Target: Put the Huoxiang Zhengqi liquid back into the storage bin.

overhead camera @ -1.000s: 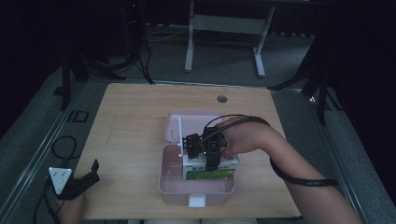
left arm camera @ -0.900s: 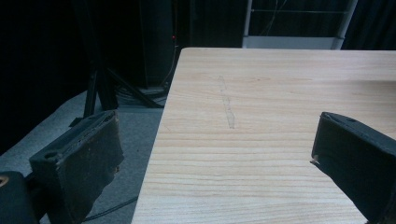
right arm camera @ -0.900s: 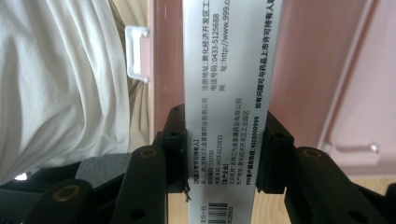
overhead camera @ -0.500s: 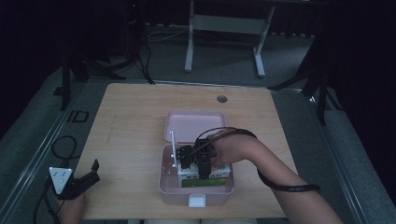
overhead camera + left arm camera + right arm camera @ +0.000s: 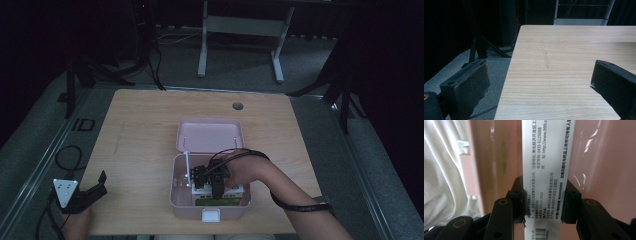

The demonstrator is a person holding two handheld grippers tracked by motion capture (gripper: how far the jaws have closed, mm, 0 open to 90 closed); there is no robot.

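A pink box (image 5: 173, 196) stands near the table's front edge, its lid (image 5: 209, 135) lying open behind it. My right gripper (image 5: 209, 184) reaches down into the box, shut on a white and green medicine carton (image 5: 219, 201). In the right gripper view the jaws clamp the carton's white printed side (image 5: 544, 165) from both sides, with the pink inner wall (image 5: 596, 157) behind it. My left gripper (image 5: 94, 190) rests at the table's front left corner. Its jaws stand open over bare wood (image 5: 564, 45), nothing between them (image 5: 539, 82).
A round cable hole (image 5: 237, 106) sits in the table's far side. A white metal desk frame (image 5: 240, 25) and dark stands rise on the floor beyond. White fabric (image 5: 441, 175) lies past the box's wall. The box front carries a white clasp (image 5: 210, 215).
My right hand has sunk with the carton from above the pink box down into it. The left gripper has kept still.
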